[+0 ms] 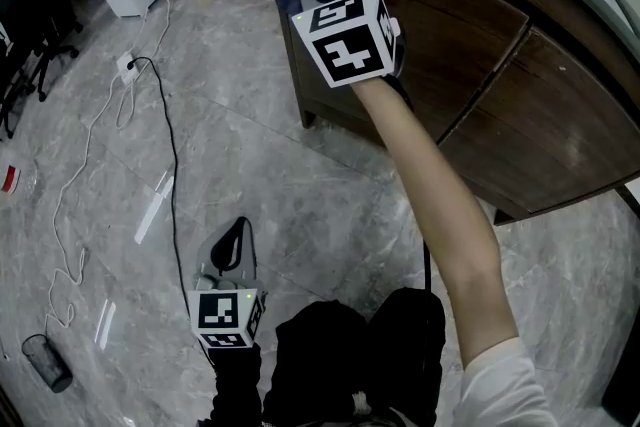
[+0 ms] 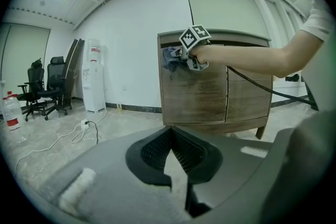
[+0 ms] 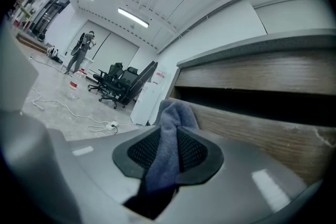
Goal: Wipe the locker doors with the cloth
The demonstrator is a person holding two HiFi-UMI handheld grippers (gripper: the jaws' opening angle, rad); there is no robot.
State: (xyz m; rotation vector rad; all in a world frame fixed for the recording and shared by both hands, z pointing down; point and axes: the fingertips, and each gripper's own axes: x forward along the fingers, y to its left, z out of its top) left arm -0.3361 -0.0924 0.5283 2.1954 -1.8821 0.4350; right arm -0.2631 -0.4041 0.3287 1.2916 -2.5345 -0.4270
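Cloth (image 3: pixel 169 134), blue-grey and bunched, clamped in jaws of right gripper (image 3: pixel 168 157), pressed on top left corner of wooden locker door (image 1: pixel 450 45), both doors whole only in left gripper view, left gripper (image 1: pixel 228 260) low near floor (image 1: pixel 250 145), jaws together, empty

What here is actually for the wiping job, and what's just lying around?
For the job: cloth, held in the right tongs; wooden locker doors.
Lying about: power strip, cable, water dispenser, office chairs, bottle.
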